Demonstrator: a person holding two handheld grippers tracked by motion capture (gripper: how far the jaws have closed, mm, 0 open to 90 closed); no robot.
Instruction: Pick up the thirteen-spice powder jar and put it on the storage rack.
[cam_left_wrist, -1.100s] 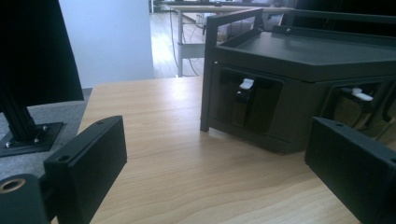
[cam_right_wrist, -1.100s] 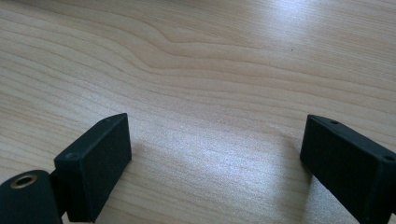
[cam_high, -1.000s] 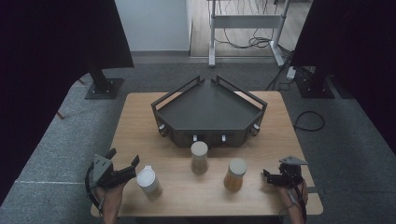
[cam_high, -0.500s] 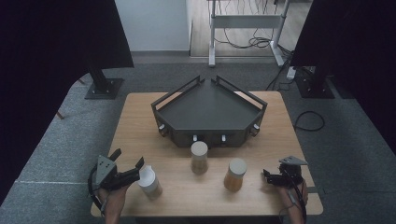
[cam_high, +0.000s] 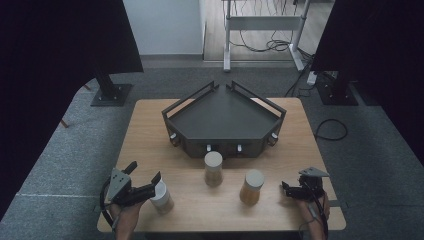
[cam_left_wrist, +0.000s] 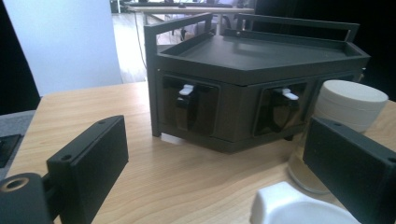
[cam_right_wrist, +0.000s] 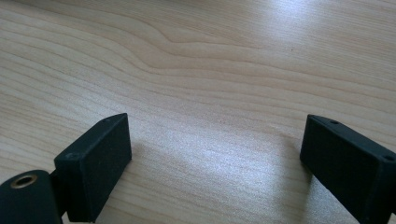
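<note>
The dark angular metal tray stand (cam_high: 225, 120) fills the far middle of the light wooden table (cam_high: 150, 125), blocking passage there. Left and right of the stand, bare table strips lie open. Just before its front stand three white-lidded jars: left (cam_high: 161, 196), middle (cam_high: 213, 168), right (cam_high: 251, 186), with narrow gaps between them.

The nearest jar (cam_left_wrist: 299, 212) sits low between the left gripper (cam_left_wrist: 224, 158) jaws, toward the right one; the tray stand (cam_left_wrist: 261, 79) stands beyond them.
</note>
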